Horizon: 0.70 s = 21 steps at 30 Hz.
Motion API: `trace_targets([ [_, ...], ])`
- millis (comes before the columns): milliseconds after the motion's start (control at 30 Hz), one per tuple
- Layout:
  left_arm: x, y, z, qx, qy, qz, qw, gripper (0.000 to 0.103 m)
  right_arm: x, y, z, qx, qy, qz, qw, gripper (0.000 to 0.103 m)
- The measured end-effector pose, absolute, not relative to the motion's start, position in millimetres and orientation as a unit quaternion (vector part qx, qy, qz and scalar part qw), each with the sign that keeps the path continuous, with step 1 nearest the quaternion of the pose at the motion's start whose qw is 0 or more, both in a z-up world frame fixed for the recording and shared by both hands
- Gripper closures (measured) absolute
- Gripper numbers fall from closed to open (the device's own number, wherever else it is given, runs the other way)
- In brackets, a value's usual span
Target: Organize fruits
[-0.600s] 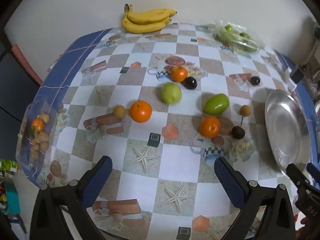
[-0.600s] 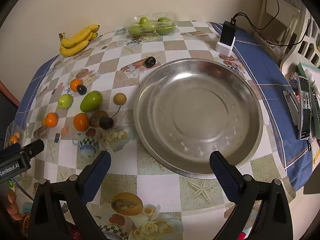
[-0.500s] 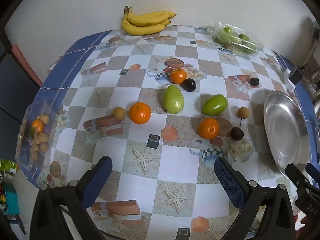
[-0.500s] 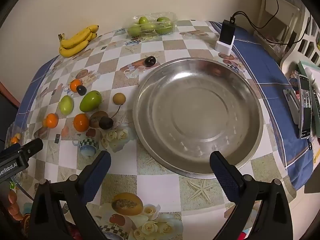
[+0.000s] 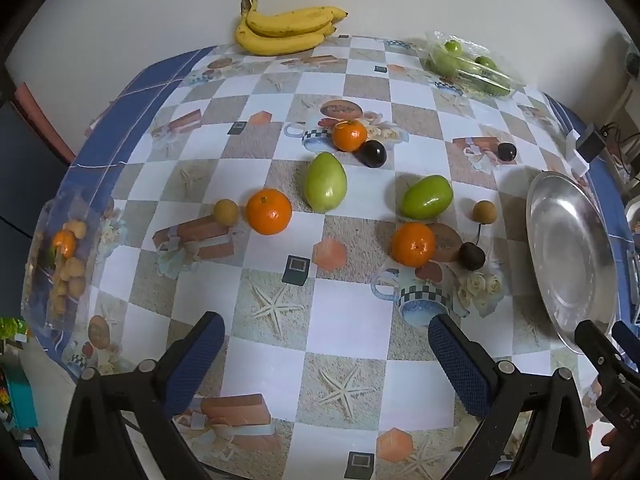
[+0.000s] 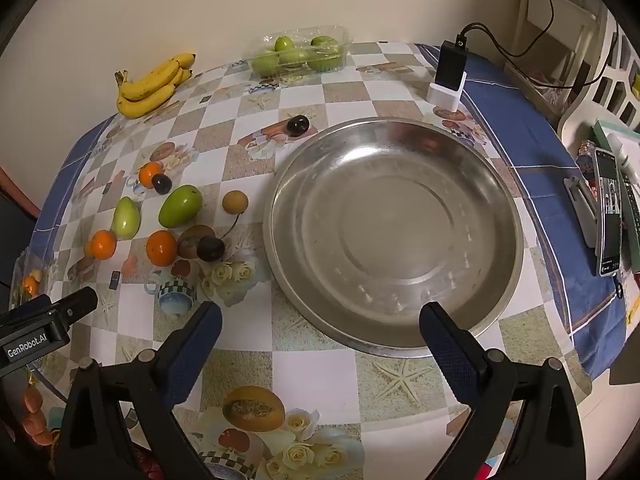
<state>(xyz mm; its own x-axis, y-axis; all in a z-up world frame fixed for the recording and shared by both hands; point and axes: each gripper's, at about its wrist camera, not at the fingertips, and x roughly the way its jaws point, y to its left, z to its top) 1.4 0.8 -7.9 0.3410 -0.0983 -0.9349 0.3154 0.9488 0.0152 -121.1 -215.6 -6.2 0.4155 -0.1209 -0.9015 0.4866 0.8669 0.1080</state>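
Fruits (image 5: 268, 211) lie loose; steel dish (image 5: 568, 256) cut off at right edge.

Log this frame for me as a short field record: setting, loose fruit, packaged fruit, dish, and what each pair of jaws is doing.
setting: table with checkered tablecloth, against a wall
loose fruit: three oranges, two green mangoes, three dark plums, two small brown fruits, banana bunch
packaged fruit: clear tray of green fruit
dish: steel basin, nothing in it
left gripper: jaws open, holding nothing
right gripper: jaws open, holding nothing, over the basin's near rim
progress: no fruit moved into the basin yet
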Motion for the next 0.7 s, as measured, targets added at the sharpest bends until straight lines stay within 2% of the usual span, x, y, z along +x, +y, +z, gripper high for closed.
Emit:
trace_targets([
  [700, 0.8, 1.5, -10.9, 0.099, 0.562, -0.127, 0.811, 0.0, -121.4, -214.8, -6.6, 0.18, 0.508, -0.186, 0.822, 0.004],
])
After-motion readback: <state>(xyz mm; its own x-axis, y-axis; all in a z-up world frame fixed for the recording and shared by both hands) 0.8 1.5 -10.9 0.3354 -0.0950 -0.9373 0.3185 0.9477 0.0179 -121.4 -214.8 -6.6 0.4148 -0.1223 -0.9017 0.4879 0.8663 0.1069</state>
